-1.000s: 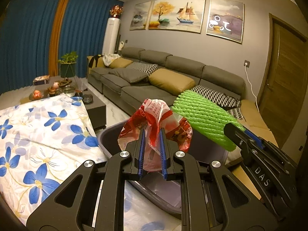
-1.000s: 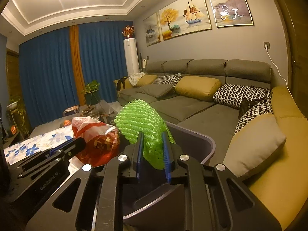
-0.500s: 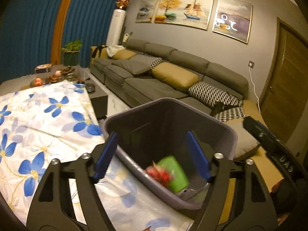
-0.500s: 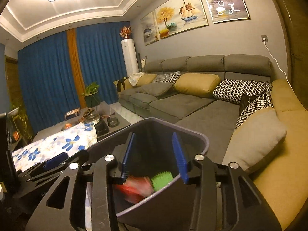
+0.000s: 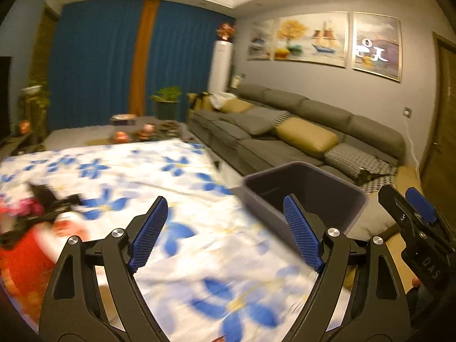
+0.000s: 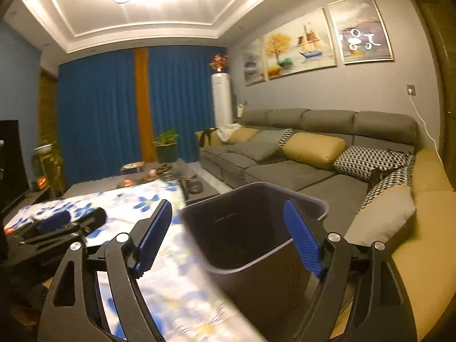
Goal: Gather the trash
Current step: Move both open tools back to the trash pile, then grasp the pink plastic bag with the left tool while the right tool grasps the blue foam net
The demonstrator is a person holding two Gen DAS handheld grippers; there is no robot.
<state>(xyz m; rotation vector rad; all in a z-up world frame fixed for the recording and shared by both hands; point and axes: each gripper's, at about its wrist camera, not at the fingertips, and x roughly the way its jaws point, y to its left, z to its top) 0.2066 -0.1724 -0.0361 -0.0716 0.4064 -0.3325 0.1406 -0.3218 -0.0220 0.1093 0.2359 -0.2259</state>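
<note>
Over the flowered cloth [image 5: 199,245] I hold both claws released, their jaws having just been opening, nothing between them. A second ago my left gripper [image 5: 225,230] clenched a red bag and my right gripper [image 6: 228,236] a green foam net; both dropped into the dark bin [image 6: 256,208], whose contents I cannot make out now. I read "DAS" on the right gripper's body in the left view. Blurred red trash [image 5: 25,256] lies at the cloth's left edge. A grey sofa [image 6: 313,148] stands behind the bin.
</note>
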